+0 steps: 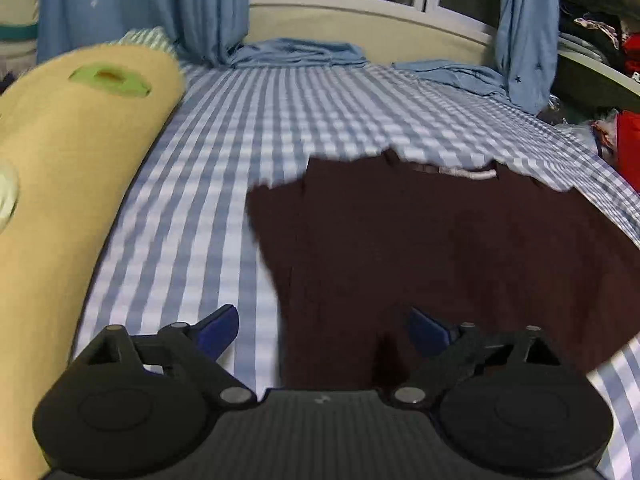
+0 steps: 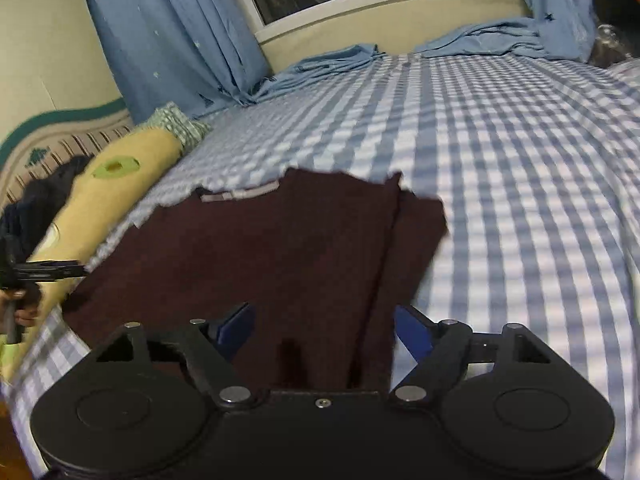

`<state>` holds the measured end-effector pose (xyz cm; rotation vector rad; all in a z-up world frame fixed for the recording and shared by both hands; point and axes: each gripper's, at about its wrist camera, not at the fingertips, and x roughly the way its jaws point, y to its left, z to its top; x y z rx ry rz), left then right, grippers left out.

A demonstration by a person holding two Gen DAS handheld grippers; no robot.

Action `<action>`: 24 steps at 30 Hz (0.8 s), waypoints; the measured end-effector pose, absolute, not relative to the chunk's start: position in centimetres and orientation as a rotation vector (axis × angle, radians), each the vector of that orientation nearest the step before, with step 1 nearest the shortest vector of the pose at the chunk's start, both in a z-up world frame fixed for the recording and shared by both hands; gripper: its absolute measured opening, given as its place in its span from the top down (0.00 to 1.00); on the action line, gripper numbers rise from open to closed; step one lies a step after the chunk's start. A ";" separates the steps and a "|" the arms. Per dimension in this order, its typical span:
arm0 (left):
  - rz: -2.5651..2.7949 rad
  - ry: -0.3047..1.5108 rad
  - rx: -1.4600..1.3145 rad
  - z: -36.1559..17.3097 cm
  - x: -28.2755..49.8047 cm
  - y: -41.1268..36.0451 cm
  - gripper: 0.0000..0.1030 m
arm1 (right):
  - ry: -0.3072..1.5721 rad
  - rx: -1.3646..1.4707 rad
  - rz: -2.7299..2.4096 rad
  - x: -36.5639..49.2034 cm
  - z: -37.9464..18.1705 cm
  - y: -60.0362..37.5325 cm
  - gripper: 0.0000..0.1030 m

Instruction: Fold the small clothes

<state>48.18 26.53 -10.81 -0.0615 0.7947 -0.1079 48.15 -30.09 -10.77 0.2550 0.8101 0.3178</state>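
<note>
A dark maroon garment (image 1: pixel 440 248) lies flat on the blue-and-white checked bed sheet (image 1: pixel 248 128), its grey neck label (image 1: pixel 468 174) at the far edge. My left gripper (image 1: pixel 324 326) is open over the garment's near left edge, with one blue fingertip over the sheet and the other over the cloth. In the right wrist view the same garment (image 2: pixel 260 256) shows a lengthwise fold line on its right side and its label (image 2: pixel 240 194) at the far edge. My right gripper (image 2: pixel 326 322) is open just above the garment's near edge, and nothing is gripped.
A long yellow bolster (image 1: pixel 80 160) lies along the bed's left side. Blue curtains (image 1: pixel 140 8) hang at the back, with crumpled blue cloth (image 1: pixel 300 52) below the window. Red items (image 1: pixel 628 148) sit off the bed's right. A hand (image 2: pixel 24 312) shows at the right wrist view's left edge.
</note>
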 end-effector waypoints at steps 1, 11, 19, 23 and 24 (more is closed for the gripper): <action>-0.098 0.803 -0.083 -11.3 47.5 26.7 0.08 | 0.802 0.248 0.306 47.2 -11.4 -29.9 0.22; -0.066 0.861 -0.335 -12.9 46.2 27.9 0.61 | 0.801 0.539 0.215 44.6 -14.4 -28.8 0.43; -0.033 0.897 -0.197 -11.2 46.1 27.7 0.85 | 0.860 0.275 0.169 45.1 -10.9 -26.1 0.84; -0.019 0.899 -0.158 -12.9 45.8 27.0 0.85 | 0.865 0.296 0.151 45.1 -11.6 -26.6 0.84; -0.016 0.892 -0.135 -13.0 45.7 26.7 0.85 | 0.894 0.295 0.135 45.2 -12.6 -26.7 0.84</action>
